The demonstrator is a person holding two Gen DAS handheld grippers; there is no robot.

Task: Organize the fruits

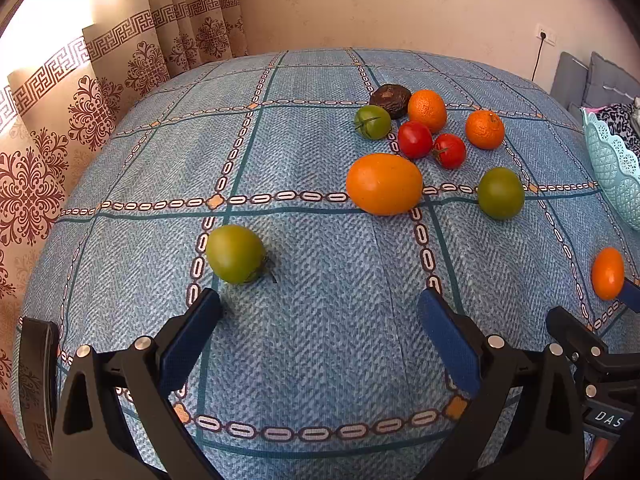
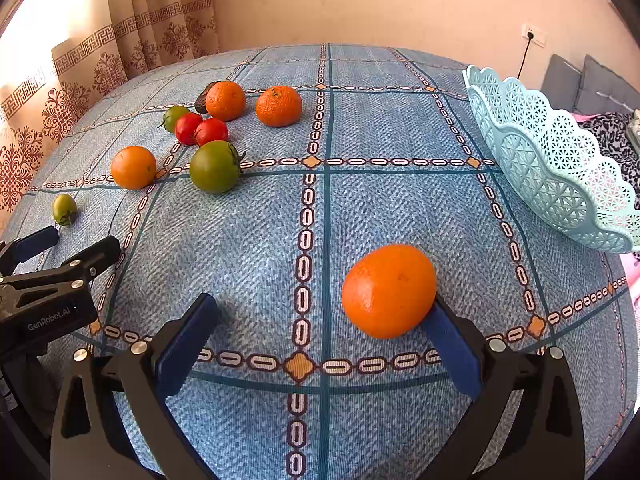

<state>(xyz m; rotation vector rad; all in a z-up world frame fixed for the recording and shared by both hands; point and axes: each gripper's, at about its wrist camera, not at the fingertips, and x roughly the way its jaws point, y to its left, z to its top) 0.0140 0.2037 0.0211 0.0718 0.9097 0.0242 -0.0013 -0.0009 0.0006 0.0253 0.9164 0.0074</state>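
— Status of the two grippers?

— Left gripper (image 1: 320, 304): fingers spread wide, nothing between them; it hangs low over the blue checked tablecloth (image 1: 320, 360) on the worktop; a small green tomato (image 1: 235, 254) lies just ahead of its left finger, apart from it. Right gripper (image 2: 320, 312): fingers likewise released; an orange (image 2: 389, 291) rests against the inner face of the right finger (image 2: 454, 354); the left finger stands well clear of it, so it is not gripped.

— And the remaining fruit?

— Grouped toward the far side: two mandarins (image 2: 278, 105), two red tomatoes (image 2: 211, 131), a small green tomato (image 2: 175, 117), a dark wrinkled fruit (image 1: 390, 100); nearer, a large green tomato (image 2: 215, 167) and another orange (image 2: 133, 167) side by side, apart.

— The container?

— A pale blue lattice basket (image 2: 560, 176) at the right edge of the cloth; its contents cannot be seen from here.
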